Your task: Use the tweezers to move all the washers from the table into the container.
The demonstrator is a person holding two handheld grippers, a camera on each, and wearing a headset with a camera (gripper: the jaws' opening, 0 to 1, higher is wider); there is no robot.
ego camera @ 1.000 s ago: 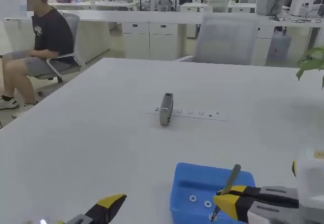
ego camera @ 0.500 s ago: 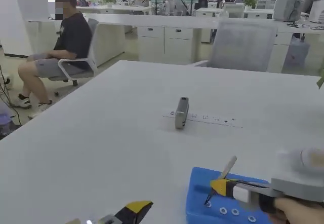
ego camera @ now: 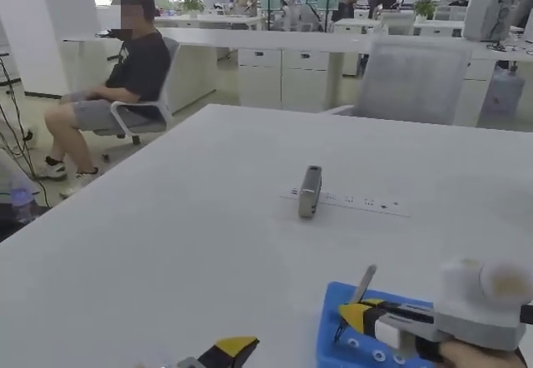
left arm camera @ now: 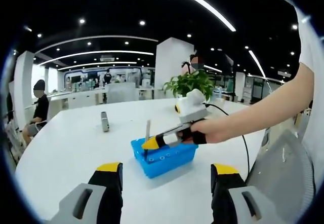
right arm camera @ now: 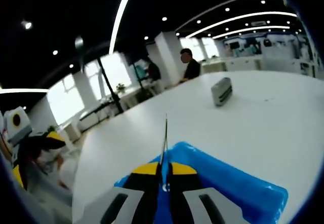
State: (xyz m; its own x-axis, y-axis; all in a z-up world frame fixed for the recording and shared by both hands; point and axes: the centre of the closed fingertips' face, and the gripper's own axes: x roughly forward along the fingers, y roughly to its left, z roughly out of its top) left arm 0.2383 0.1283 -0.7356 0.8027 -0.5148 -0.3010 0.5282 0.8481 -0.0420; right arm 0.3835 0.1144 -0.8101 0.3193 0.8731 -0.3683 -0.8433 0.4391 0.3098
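tweezers [ego camera: 364, 283] in right gripper [ego camera: 353, 315], over container [ego camera: 326, 328]

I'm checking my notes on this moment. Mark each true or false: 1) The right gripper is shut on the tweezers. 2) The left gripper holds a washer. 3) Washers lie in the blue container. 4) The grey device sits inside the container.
1) True. The right gripper is closed on the tweezers, whose tips point down into the blue container.
2) False. The left gripper has its fingers wide apart with nothing between them.
3) True. Several washers lie on the container's floor.
4) False. The grey device lies on the table, beyond the container and apart from it.
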